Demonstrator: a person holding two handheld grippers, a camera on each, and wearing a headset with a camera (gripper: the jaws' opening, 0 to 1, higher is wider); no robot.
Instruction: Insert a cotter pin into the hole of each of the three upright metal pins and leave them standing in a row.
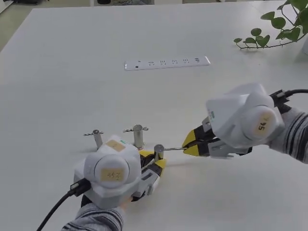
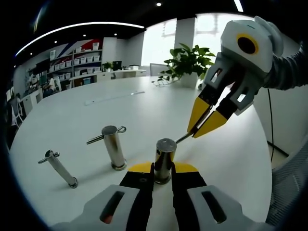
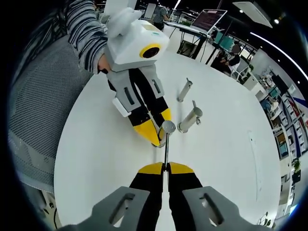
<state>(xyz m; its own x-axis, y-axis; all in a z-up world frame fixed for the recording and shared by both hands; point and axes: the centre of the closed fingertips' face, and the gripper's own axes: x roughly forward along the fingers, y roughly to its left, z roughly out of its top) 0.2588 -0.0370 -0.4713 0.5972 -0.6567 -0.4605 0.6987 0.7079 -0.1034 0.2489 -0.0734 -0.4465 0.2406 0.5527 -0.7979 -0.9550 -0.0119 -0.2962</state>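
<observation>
Left gripper [image 1: 155, 160] clamps pin [image 1: 159, 150]; right gripper [image 1: 186, 147] holds cotter pin [image 1: 174, 148] level.

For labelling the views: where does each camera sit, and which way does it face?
Head view: on the person's head, looking down at the table; left claw, right claw, striped sleeves show.
Left gripper view: on the left claw, which grips the nearest metal pin; faces the right claw.
Right gripper view: on the right claw holding a cotter pin; faces the left claw.
All three share that metal pin.
</observation>
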